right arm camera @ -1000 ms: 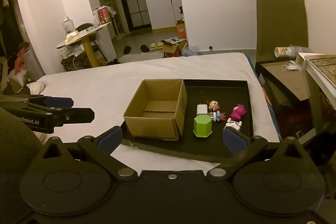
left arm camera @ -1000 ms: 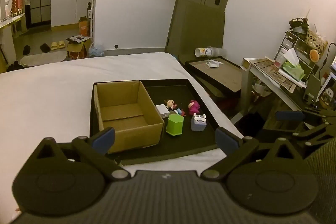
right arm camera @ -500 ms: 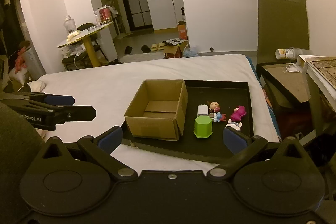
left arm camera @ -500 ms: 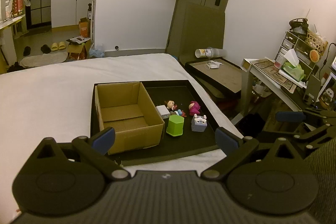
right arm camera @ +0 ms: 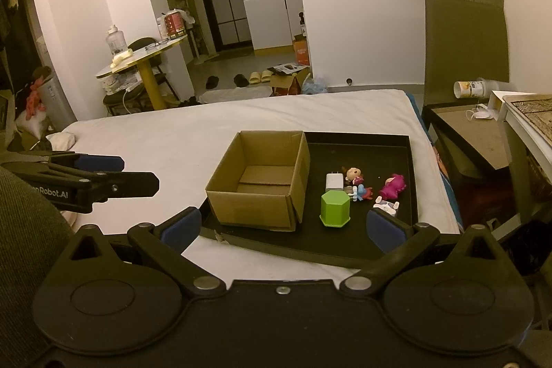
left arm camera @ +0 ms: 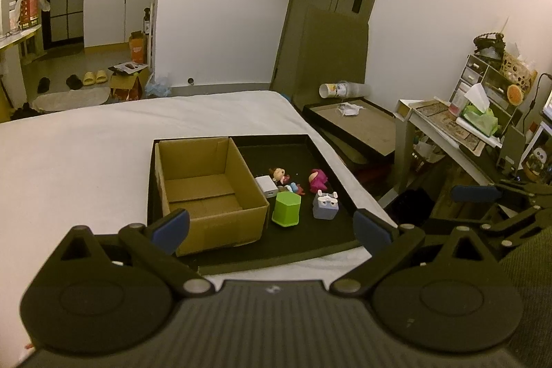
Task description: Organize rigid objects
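Note:
An open, empty cardboard box (left arm camera: 207,185) (right arm camera: 258,181) stands at the left of a black tray (left arm camera: 310,244) (right arm camera: 407,161) on the white bed. Beside it on the tray are a green hexagonal block (left arm camera: 286,208) (right arm camera: 335,208), a white charger (left arm camera: 266,186) (right arm camera: 334,181), a grey-blue cube toy (left arm camera: 325,204) (right arm camera: 386,206), a pink figure (left arm camera: 318,180) (right arm camera: 393,186) and small dolls (left arm camera: 278,175) (right arm camera: 353,175). My left gripper (left arm camera: 272,226) and right gripper (right arm camera: 283,225) are both open, empty, and held back from the tray's near edge.
The white bed (left arm camera: 86,154) extends left and behind the tray. A low dark side table (left arm camera: 355,126) and a cluttered desk (left arm camera: 459,126) stand to the right. The left gripper shows at the left of the right wrist view (right arm camera: 100,178).
Both grippers have crept slightly toward the tray; the objects have not moved and both jaws stay open.

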The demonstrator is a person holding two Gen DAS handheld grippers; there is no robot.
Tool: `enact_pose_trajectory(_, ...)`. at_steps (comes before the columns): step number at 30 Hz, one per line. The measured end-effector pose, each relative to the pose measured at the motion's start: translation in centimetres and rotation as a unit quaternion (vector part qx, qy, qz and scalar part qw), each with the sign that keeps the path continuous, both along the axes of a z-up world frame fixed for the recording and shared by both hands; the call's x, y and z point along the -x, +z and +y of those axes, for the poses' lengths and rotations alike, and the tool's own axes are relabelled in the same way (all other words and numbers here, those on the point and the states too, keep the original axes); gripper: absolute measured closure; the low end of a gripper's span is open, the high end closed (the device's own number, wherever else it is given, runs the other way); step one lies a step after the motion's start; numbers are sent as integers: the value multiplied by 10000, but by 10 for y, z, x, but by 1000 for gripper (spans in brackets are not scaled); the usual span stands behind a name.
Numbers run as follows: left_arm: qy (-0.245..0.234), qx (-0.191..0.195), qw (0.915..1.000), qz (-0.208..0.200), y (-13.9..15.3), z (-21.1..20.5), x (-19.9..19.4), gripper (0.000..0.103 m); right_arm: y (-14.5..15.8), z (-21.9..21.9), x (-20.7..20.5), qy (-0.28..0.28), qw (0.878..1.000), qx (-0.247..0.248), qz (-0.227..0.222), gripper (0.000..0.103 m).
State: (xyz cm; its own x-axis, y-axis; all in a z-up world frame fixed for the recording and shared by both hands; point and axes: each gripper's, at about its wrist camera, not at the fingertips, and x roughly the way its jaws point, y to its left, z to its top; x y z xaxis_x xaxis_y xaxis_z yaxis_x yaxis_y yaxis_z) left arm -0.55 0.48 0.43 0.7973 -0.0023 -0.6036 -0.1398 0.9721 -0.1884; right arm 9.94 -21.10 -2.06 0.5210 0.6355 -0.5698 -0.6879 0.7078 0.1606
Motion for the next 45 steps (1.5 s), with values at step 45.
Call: enact_pose_trajectory(45, -105, 121, 9999, 12, -1, -1, -3, 2, 1, -14, 0, -285, 9995, 116, 51, 0)
